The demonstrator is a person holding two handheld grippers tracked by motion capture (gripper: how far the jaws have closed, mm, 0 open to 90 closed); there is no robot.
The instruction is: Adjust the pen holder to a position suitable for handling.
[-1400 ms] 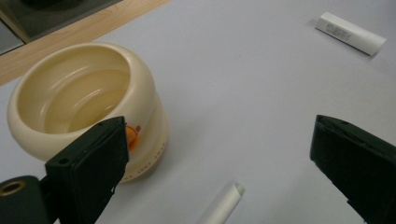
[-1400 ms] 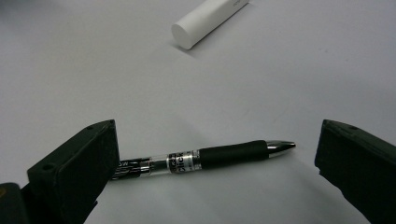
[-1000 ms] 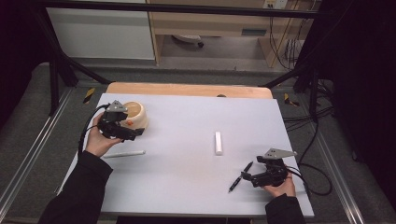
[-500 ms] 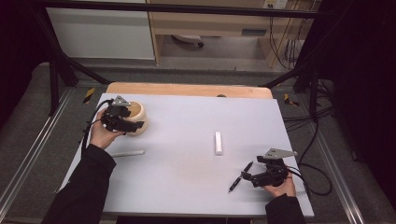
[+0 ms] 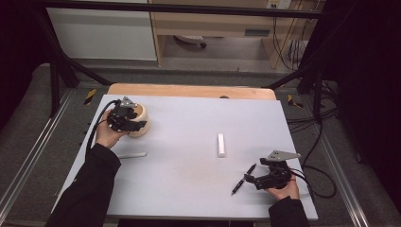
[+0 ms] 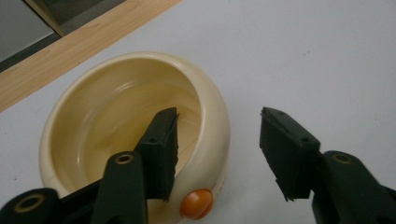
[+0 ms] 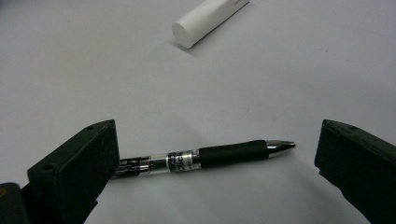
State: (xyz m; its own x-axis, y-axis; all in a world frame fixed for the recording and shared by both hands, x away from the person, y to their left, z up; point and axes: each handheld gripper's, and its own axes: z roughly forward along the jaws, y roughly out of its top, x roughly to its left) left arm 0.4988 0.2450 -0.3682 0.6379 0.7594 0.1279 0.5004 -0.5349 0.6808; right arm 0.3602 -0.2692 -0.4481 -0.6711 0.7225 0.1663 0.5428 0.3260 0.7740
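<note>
High view: my left gripper sits at the cream bowl, which stands near the far left corner of the table. My left forearm comes in along the left edge, and the hand wraps the gripper from behind. My right gripper rests low near the near right corner, pointing toward the left edge. The black pen lies on the table just at its tips. A white cylinder lies farther toward the middle, and a thin white stick lies near the left edge, beside my left sleeve.

Left gripper view: my left gripper straddles the bowl wall. One jaw hangs inside the hollow, the other outside over the table. The jaws stand apart; I cannot tell whether either touches the wall. An orange button shows on the bowl's outer side.

Right gripper view: my right gripper is spread wide, clamped on nothing. The pen lies flat between the jaws, its rear end at one jaw and its metal tip short of the other. The white cylinder lies beyond, well apart.
</note>
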